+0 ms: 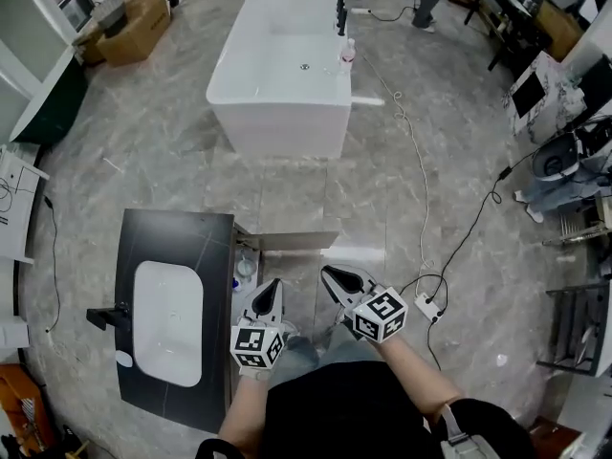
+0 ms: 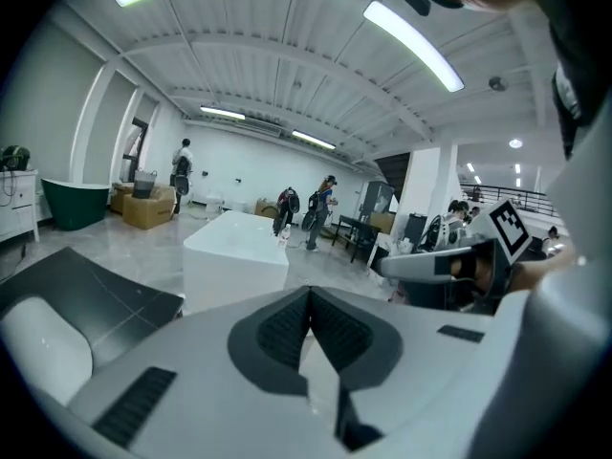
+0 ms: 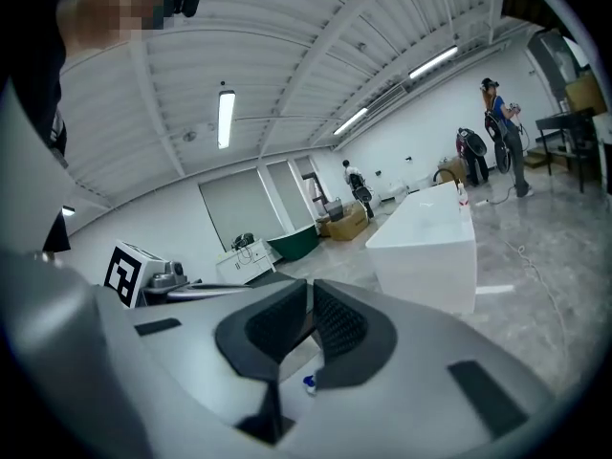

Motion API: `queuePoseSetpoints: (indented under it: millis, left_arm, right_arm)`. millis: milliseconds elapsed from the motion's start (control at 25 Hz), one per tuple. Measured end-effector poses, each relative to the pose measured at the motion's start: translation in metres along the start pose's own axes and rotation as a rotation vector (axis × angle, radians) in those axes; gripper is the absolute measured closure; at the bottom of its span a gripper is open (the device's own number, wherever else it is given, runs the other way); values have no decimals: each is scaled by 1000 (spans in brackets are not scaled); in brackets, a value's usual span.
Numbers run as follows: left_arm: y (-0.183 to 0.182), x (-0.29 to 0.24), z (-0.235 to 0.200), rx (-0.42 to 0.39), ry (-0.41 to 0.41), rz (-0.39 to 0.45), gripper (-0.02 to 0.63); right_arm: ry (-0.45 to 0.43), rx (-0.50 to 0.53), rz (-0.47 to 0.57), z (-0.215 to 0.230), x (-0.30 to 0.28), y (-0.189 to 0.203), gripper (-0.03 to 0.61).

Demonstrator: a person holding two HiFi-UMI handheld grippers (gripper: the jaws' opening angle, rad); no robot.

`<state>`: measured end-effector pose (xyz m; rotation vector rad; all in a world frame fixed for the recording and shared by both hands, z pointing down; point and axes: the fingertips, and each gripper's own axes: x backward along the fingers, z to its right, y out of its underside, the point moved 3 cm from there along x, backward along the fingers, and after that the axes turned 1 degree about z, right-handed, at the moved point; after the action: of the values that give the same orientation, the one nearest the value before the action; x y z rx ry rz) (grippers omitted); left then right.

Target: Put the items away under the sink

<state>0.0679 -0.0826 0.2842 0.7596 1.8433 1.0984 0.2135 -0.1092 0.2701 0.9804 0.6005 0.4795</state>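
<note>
A dark vanity top [image 1: 206,247] with a white basin [image 1: 167,323] stands at my lower left. Its cabinet door [image 1: 292,241] is swung open, and a few small items [image 1: 245,268] show inside below the top. My left gripper [image 1: 272,285] is held up beside the vanity's right edge, shut and empty. My right gripper [image 1: 330,273] is raised next to it, also shut with nothing held. In the left gripper view the left gripper [image 2: 308,296] has its dark pads meeting. In the right gripper view the right gripper [image 3: 311,293] is shut too, and a small blue-capped item [image 3: 308,383] shows below the jaws.
A white freestanding bathtub [image 1: 282,75] with a black tap [image 1: 337,3] stands ahead on the grey marble floor. A cable [image 1: 421,189] runs to a power strip [image 1: 427,306] at my right. Cardboard boxes [image 1: 134,22] sit far left, metal racks [image 1: 579,323] far right. People [image 2: 320,208] stand far off.
</note>
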Motion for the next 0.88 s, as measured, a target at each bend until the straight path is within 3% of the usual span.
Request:
queuePoseSetpoints:
  millis: [240, 480, 600, 880]
  left_arm:
    - [-49, 5, 17, -35, 102, 49, 591]
    - [-94, 20, 25, 66, 191, 120, 591]
    - [-117, 23, 37, 17, 228, 153, 591]
    - [-137, 29, 48, -37, 227, 185, 591]
  right_arm:
    - [13, 39, 87, -18, 25, -47, 534]
    - [13, 93, 116, -36, 49, -66, 534]
    - [21, 105, 134, -36, 58, -79, 534]
    - [34, 124, 192, -41, 76, -106, 534]
